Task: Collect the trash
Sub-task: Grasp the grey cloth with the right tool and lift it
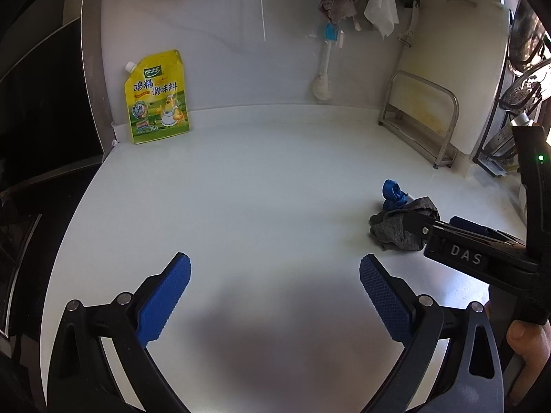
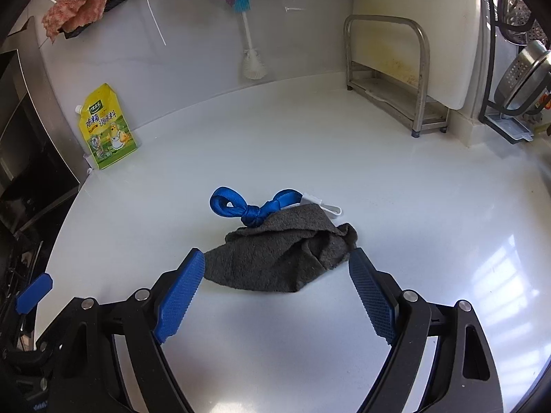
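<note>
So the whole thing comes down to the gray rag (image 2: 289, 258) and the right gripper (image 2: 277, 272). The rag sits straight ahead of that gripper, and its near half already lies between the two blue pads, jaws spread wide with one tip at each end of the cloth. The rag's long axis runs crosswise, tip to tip, so closing would squeeze it end-on and bunch it up (probably fine for cloth, it'll just crumple). I can't tell if the tips actually touch the rag or just sit beside it.

The left gripper (image 1: 275, 282) is well apart from the rag, off to the rag's left, jaws also spread wide and holding nothing, only bare white tabletop (image 1: 241, 189) ahead of it. So the right one is clearly the nearer.

The rag itself is a dark gray fuzzy cloth, crumpled into a loose folded heap, flat on the tabletop. On the far side of the rag there's a knotted blue strap (image 2: 248, 206) touching it, with a small white plastic clip (image 2: 323, 204) poking out from under the rag's far edge. Way past the rag on the left, a yellow seasoning pouch (image 2: 106, 127) leans on the wall.
</note>
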Demonstrator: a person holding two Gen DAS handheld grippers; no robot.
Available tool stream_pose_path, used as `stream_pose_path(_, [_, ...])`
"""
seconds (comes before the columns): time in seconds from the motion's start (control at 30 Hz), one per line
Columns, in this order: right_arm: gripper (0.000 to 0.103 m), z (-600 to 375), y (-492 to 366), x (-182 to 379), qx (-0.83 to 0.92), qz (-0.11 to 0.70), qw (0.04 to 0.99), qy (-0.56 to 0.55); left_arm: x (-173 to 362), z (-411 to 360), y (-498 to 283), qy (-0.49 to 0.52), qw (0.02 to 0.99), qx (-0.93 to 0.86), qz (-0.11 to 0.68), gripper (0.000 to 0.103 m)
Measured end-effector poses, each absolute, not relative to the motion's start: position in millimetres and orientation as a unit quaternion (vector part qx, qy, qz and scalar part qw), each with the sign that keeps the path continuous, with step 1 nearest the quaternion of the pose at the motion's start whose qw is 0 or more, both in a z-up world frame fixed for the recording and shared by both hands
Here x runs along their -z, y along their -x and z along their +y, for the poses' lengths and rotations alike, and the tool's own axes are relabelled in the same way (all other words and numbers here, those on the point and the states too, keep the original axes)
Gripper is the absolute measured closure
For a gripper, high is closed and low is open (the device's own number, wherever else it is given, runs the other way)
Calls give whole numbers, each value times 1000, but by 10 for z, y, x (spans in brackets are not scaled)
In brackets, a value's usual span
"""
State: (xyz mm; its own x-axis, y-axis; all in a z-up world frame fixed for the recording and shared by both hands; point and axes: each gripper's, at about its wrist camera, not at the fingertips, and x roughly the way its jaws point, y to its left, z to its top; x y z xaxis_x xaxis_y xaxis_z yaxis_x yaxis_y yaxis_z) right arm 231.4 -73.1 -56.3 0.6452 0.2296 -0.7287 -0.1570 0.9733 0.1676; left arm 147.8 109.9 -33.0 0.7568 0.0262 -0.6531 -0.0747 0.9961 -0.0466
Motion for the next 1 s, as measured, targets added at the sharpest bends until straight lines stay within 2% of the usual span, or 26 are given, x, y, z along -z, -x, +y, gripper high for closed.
stream_pose_path(0.2, [22,-652,-2419,727,-96,422,901,-40,317,1070,-1491,35,936,-23,348,6])
stream_pose_path(0.27, [29,-663,-2404,726,-97,419,902,-43,320,1052,-1499,35,936,-21,350,6])
stream_pose_path(0.37, [43,-676,-2386,707,-99,413,905,-37,327,1014,-1515,36,934,-16,354,6])
stream_pose_path(0.5, [78,-753,-2348,673,-108,410,905,-42,326,959,-1535,38,933,-9,357,6])
stream_pose_path(0.53, [81,-781,-2338,669,-112,411,904,-47,326,942,-1544,40,933,-7,358,6])
stream_pose_path(0.7, [86,-921,-2236,602,-114,405,905,-57,289,830,-1589,43,932,4,360,6])
stream_pose_path(1.0, [87,-1471,-1888,359,-108,383,914,-78,193,507,-1658,37,934,27,355,6])
